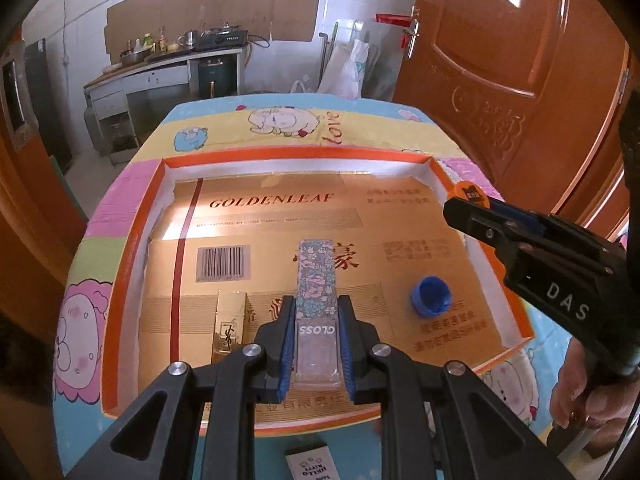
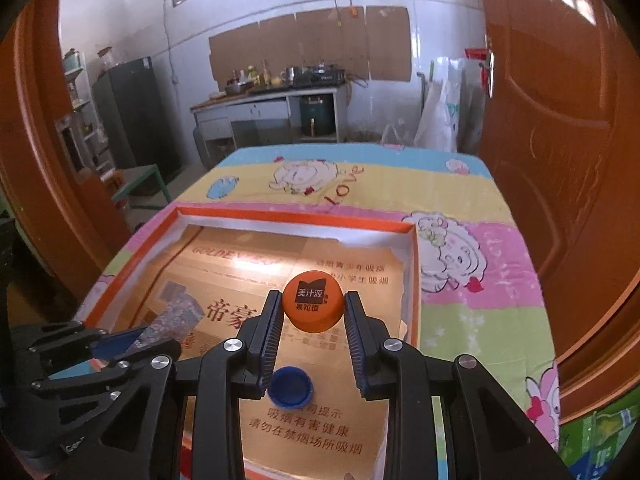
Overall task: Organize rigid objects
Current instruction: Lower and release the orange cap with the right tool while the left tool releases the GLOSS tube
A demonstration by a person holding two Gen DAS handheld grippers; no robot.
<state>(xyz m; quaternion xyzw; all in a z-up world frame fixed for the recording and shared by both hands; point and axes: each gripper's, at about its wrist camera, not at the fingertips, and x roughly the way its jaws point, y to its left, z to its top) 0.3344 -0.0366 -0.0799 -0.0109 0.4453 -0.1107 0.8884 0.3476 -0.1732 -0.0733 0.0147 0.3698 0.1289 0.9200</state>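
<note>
My left gripper (image 1: 316, 310) is shut on a long floral gloss box (image 1: 315, 276) and holds it over the orange-rimmed tray (image 1: 296, 156). My right gripper (image 2: 313, 300) is shut on an orange bottle cap (image 2: 313, 302) and holds it above the tray (image 2: 296, 214); the cap also shows in the left wrist view (image 1: 469, 191). A blue bottle cap (image 1: 431, 295) lies open side up on the tray's gold cardboard floor, below the right gripper in the right wrist view (image 2: 291, 385). A clear YSL box (image 1: 229, 326) lies in the tray left of the left gripper.
The tray sits on a table with a cartoon cloth (image 1: 280, 120). A small Hello Kitty box (image 1: 310, 462) lies on the cloth in front of the tray. An orange door (image 2: 560, 160) stands to the right. A kitchen counter (image 2: 264, 98) is at the back.
</note>
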